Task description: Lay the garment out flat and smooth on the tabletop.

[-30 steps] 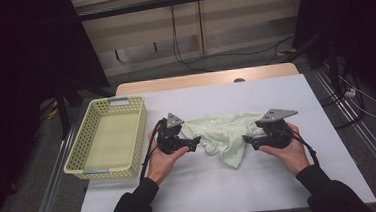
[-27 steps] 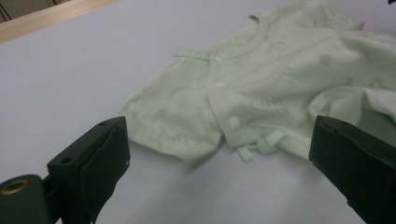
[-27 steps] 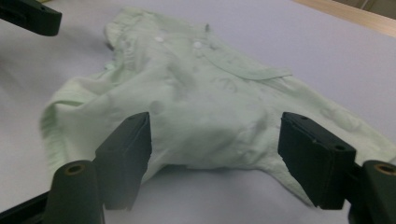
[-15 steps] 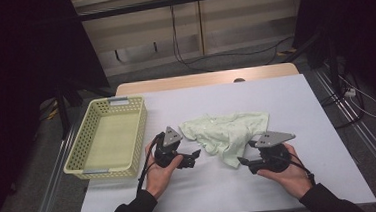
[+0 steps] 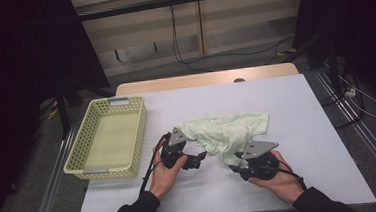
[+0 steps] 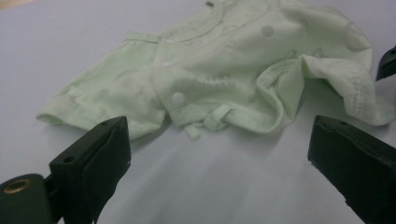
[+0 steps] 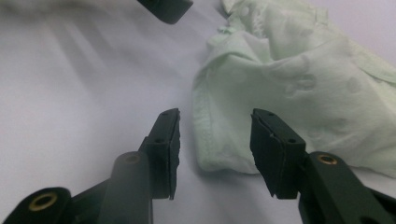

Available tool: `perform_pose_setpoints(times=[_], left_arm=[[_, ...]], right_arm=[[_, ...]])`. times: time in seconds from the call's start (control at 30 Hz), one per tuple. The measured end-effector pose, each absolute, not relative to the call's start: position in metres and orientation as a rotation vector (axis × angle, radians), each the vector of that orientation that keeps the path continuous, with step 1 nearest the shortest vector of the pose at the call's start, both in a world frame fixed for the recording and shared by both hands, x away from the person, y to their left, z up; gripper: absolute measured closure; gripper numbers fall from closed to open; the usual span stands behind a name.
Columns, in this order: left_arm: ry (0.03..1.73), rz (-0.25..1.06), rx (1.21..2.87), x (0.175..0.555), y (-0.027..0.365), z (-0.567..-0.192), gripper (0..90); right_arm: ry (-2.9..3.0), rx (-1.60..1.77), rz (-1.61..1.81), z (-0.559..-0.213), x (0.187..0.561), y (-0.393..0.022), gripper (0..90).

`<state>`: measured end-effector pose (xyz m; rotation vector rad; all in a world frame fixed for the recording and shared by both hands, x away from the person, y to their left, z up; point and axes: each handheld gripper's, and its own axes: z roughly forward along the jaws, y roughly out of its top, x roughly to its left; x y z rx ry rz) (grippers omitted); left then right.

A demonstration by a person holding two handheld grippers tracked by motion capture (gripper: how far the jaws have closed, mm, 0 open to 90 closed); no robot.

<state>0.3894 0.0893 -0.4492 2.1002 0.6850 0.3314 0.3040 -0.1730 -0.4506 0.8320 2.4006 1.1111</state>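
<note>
A pale green baby garment (image 5: pixel 227 129) lies crumpled in the middle of the white table (image 5: pixel 323 126). My left gripper (image 5: pixel 194 160) rests low at its near left, jaws spread wide. In the left gripper view the garment (image 6: pixel 224 70) lies just past the left gripper (image 6: pixel 219 140), with nothing between the pads. My right gripper (image 5: pixel 236 164) sits at the garment's near tip. In the right gripper view its jaws have just been closing, and the garment's hem (image 7: pixel 210 135) lies between them in the right gripper (image 7: pixel 215 137), with the pads not pressing on it.
A pale yellow slotted basket (image 5: pixel 98 171) stands at the table's left edge with nothing in it. Bare table surface lies to the right of the garment and along the near edge. Cables and dark stands are on the floor beyond the table.
Both hands have drawn back toward the near edge. The right gripper has also slid left to the garment's near tip, and its jaws are narrower. The garment lies flatter and more spread out.
</note>
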Motion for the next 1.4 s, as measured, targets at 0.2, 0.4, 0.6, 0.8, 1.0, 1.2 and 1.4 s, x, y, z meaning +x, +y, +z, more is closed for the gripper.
perform_pose_setpoints(times=[0.2, 0.4, 0.6, 0.8, 1.0, 1.2, 1.4], left_arm=[[0.676, 0.298, 2.131, 0.390, 0.082, -0.450, 5.9], [0.682, 0.301, 2.163, 0.391, 0.078, -0.448, 6.2], [0.637, 0.297, 2.184, 0.387, 0.071, -0.445, 10.7], [0.609, 0.274, 2.190, 0.390, 0.062, -0.440, 38.2], [0.586, 0.222, 2.201, 0.396, 0.046, -0.441, 60.8], [0.565, 0.182, 2.313, 0.395, 0.038, -0.456, 64.9], [0.497, 0.209, 2.342, 0.391, 0.047, -0.453, 88.0]], right_arm=[[2.436, 0.787, 1.015, -0.461, 0.308, -0.163, 59.5], [2.432, 0.844, 0.990, -0.461, 0.312, -0.170, 85.6], [2.411, 0.870, 1.017, -0.452, 0.305, -0.184, 87.5], [2.379, 0.939, 1.001, -0.448, 0.302, -0.203, 87.5], [2.361, 0.966, 1.003, -0.447, 0.301, -0.212, 87.4], [2.375, 0.977, 0.990, -0.450, 0.304, -0.213, 87.3], [2.380, 1.013, 0.973, -0.452, 0.306, -0.216, 87.2]])
